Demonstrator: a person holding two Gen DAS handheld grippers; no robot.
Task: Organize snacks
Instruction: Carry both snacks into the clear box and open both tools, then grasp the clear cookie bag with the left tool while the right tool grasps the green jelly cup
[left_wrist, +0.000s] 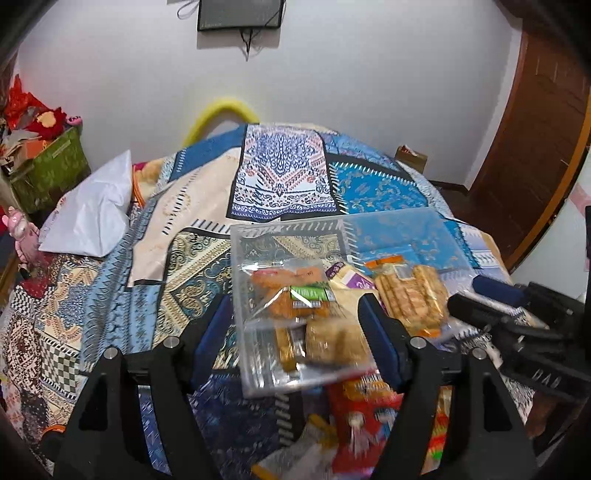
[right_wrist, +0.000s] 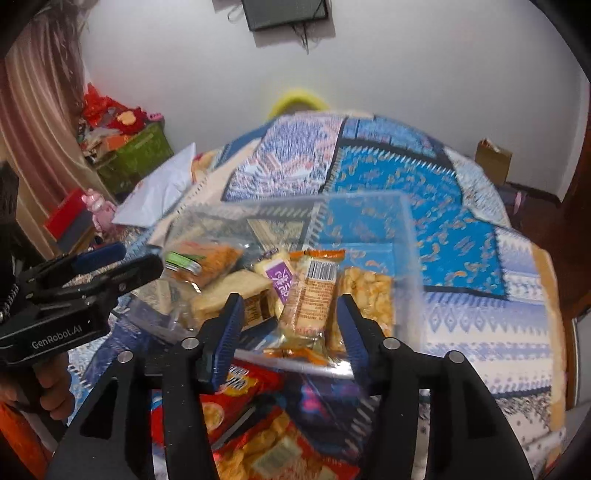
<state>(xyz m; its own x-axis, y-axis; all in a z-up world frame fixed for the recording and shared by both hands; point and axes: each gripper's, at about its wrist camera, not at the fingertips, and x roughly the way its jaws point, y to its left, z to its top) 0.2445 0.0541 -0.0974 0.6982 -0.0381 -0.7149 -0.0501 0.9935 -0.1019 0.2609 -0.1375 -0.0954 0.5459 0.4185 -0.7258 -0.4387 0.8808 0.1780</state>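
Red chip bags (right_wrist: 255, 417) lie just below the right gripper (right_wrist: 291, 325); both it and the left gripper (left_wrist: 295, 336) gape, grasping nothing; the clear bin (left_wrist: 332, 236) sits straight ahead.

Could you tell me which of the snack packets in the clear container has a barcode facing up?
The orange-ended biscuit packet, standing between the right claw's fingers, shows a barcode. The green-labelled packet and purple-labelled packet show none.
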